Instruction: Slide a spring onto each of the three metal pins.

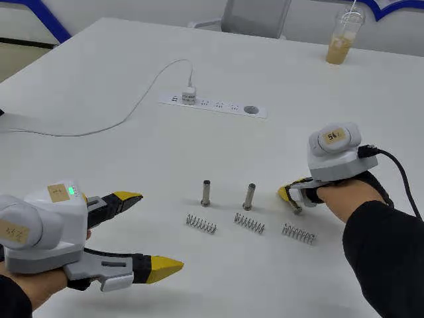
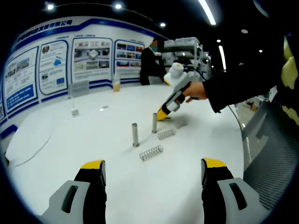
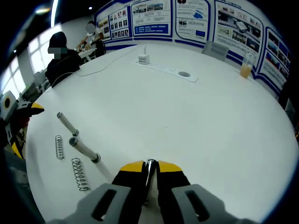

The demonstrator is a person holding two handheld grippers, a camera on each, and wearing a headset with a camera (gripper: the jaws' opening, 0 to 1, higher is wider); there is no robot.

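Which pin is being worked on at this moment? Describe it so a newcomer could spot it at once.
On the white table, on the near side of the power strip, find the right-end pin in a row of three. It alone is clamped between the yellow tips of the right tool; its two neighbours stand free.

- The left claw point(image 1: 151, 232) sits at the lower left of the head view and points right. Its two yellow-tipped jaws are spread wide apart.
- The left hand point(image 1: 36, 286) grips that claw's body from beneath.
- The right claw point(image 1: 286, 193) angles left and down, tips low over the counter point(image 1: 265, 59). Its jaws are closed on a metal pin point(image 3: 149, 173).
- The right hand point(image 1: 341, 197) wraps the handle, and a dark sleeve point(image 1: 387, 248) covers the forearm.
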